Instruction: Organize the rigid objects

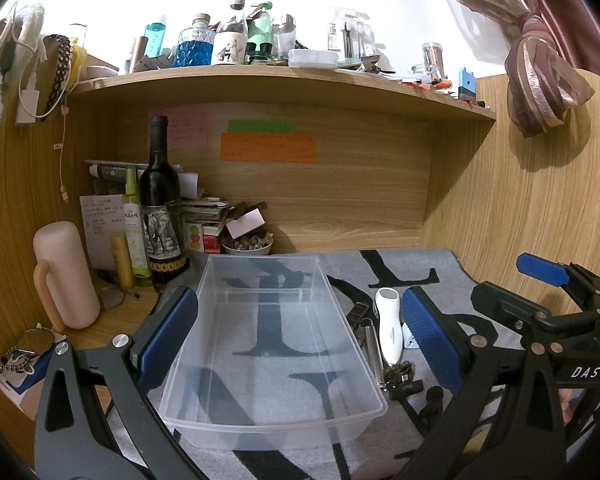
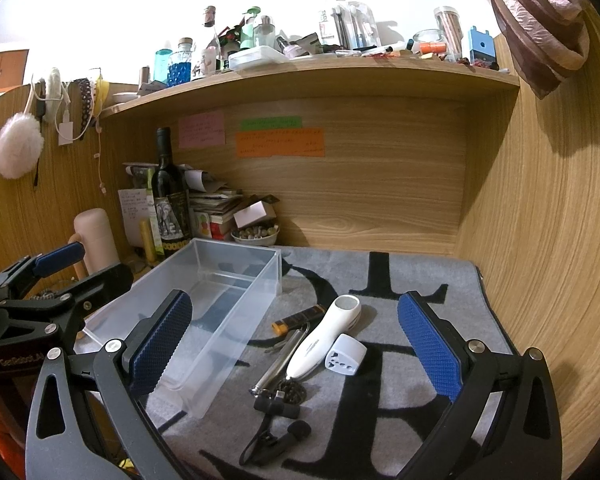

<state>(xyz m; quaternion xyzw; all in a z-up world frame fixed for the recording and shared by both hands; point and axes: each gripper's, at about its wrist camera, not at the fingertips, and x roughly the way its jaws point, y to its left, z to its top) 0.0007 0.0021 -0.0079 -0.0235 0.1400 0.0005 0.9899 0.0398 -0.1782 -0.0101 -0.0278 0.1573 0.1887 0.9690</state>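
Left tool (image 1: pixel 298 334) wide, straddling the clear bin (image 1: pixel 272 360); right tool (image 2: pixel 294 346) wide over white handheld device (image 2: pixel 326 338), grey mat (image 2: pixel 440 280) edges clear.

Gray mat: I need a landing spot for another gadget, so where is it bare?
Bare mat lies between the white handheld device and the right wooden wall. The clear plastic bin is empty. Crowded: the clutter beside the bin, and the back-left corner around the wine bottle.

The clear bin (image 2: pixel 188 320) sits left of centre on the mat (image 2: pixel 440 280). Right of it, mid-frame, lie the handheld device (image 2: pixel 324 338), a travel adapter (image 2: pixel 346 356) just beside it, and what may be a clip microphone (image 2: pixel 276 436) lower down. The wine bottle (image 2: pixel 170 192) stands behind, upper left.
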